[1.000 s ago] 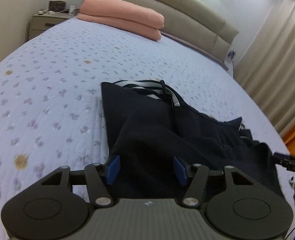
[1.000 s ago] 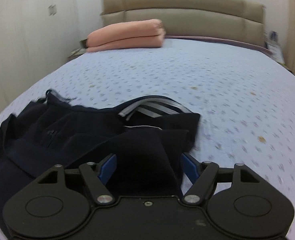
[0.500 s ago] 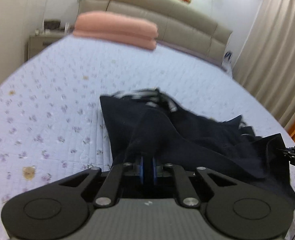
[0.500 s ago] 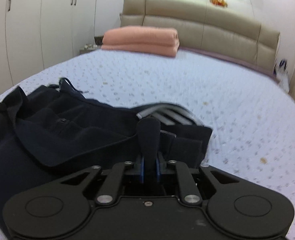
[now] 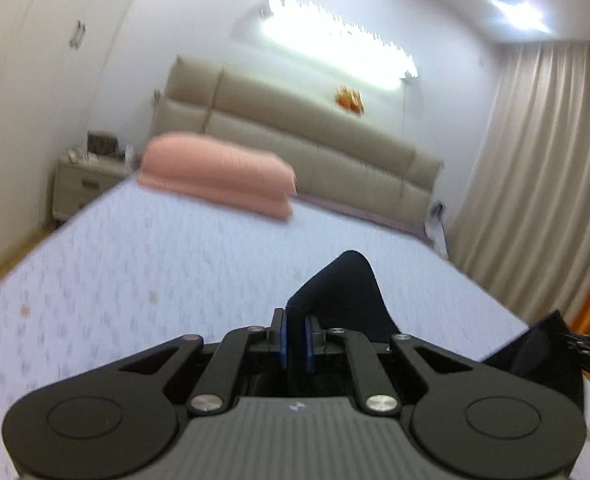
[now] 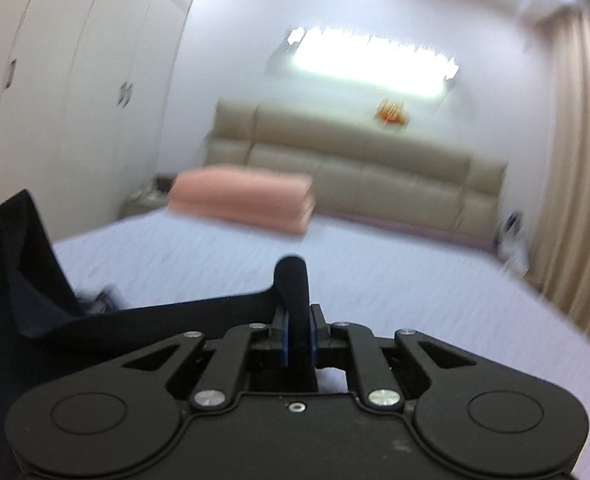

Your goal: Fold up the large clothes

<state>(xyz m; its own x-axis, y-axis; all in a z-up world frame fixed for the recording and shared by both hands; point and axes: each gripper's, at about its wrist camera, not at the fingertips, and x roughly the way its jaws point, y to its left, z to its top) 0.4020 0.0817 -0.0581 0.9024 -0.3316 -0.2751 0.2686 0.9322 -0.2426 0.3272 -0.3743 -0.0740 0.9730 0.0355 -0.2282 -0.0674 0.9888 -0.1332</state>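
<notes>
Left wrist view: My left gripper (image 5: 296,336) is clamped on a pinch of the dark garment (image 5: 345,294), a fold of cloth poking up between the blue pads (image 5: 282,338). The garment is lifted clear of the bed (image 5: 155,272) here and runs off to the right, where another corner of it meets a second tool at the frame's edge.

Right wrist view: My right gripper (image 6: 297,334) is clenched on another bunch of the same garment (image 6: 167,320), a rounded loop of cloth standing up between its pads. The cloth sags away to the left and rises again to a far corner at the frame's edge.

Background: A pink blanket (image 5: 219,174) lies folded near the headboard (image 5: 315,148); both views are blurred.

Where the garment is: Held in the air between my two grippers, above the foot end of the bed.

Progress: As I judge it, this is early work. The garment is gripped and raised at two points, but no fold shows yet. Spreading it flat, folding it over and squaring it up are all still to come.
</notes>
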